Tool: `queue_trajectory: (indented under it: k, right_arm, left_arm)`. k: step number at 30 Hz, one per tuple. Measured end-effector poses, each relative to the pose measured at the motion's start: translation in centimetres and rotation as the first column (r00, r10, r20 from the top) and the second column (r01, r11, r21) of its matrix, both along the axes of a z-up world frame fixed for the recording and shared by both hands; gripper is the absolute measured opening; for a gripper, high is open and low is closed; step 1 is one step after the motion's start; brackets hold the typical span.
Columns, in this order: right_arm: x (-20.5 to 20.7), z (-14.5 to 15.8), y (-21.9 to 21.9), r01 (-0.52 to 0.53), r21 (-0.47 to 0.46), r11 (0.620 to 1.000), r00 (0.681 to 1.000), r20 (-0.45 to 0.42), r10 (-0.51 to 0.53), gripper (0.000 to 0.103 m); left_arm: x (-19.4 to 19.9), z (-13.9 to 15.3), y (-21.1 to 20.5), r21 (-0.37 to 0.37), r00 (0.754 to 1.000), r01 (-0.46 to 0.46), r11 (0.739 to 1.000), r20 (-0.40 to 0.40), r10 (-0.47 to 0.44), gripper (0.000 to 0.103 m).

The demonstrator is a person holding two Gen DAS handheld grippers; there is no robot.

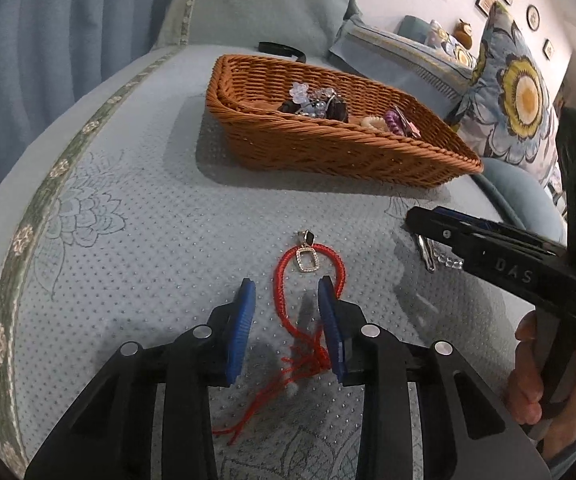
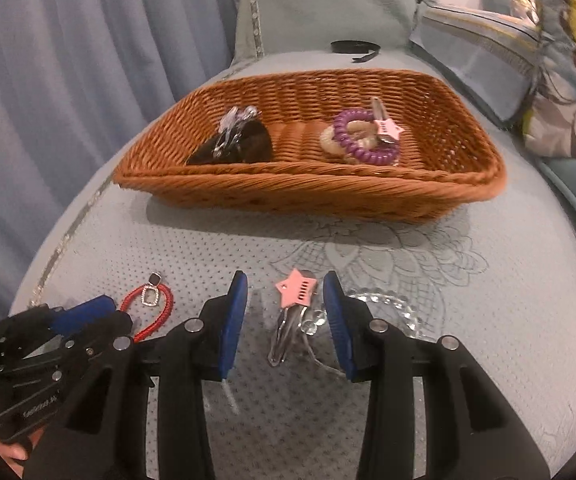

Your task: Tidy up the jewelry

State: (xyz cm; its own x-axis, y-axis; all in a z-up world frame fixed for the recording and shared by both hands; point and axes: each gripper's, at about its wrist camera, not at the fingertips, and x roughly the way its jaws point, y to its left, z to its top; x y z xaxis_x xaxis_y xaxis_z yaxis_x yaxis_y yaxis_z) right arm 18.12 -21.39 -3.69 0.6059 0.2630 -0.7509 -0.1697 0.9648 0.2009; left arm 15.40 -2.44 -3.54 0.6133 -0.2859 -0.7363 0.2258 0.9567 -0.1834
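Note:
A red cord bracelet (image 1: 312, 304) with a small earring (image 1: 307, 258) on it lies on the blue bedcover. My left gripper (image 1: 286, 290) is open, low over the bracelet, with the cord between its blue pads. The bracelet also shows in the right wrist view (image 2: 154, 314). My right gripper (image 2: 284, 280) is open around a pink star hair clip (image 2: 294, 308). A clear bead bracelet (image 2: 392, 308) lies just right of it. A wicker basket (image 2: 308, 184) behind holds a purple coil tie (image 2: 362, 138), another star clip and dark hair pieces.
The basket also shows in the left wrist view (image 1: 328, 148). A black band (image 2: 354, 47) lies behind the basket. Floral pillows (image 1: 516, 92) stand at the right. Blue curtains (image 2: 68, 60) hang at the left.

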Motion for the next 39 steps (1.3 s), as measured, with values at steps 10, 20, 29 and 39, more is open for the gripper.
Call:
queue_trajectory:
  k: [10, 20, 29, 39]
  right_arm:
    - [0.2, -0.7, 2.0, -0.025, -0.105, 0.994, 1.0, -0.015, 0.024, 0.024]
    - [-0.7, 0.1, 1.8, -0.044, -0.068, 0.997, 0.998, 0.031, 0.046, 0.02]
    - [-1.2, 0.6, 1.4, -0.044, -0.037, 0.998, 0.997, 0.06, 0.047, 0.02]
    - [-1.9, 1.2, -0.2, -0.041, 0.045, 0.998, 0.996, 0.084, 0.037, 0.02]
  left_arm:
    - [0.3, -0.3, -1.5, 0.146, 0.999, -0.028, 0.989, 0.031, 0.024, 0.005]
    - [0.6, 0.1, 0.2, -0.007, 1.0, -0.012, 1.0, 0.015, 0.012, 0.002]
    - [0.7, 0.8, -0.9, -0.037, 0.997, 0.004, 0.999, 0.079, -0.001, 0.002]
    - [-2.0, 4.2, -0.2, -0.142, 0.976, 0.066, 0.988, 0.215, -0.034, 0.002]
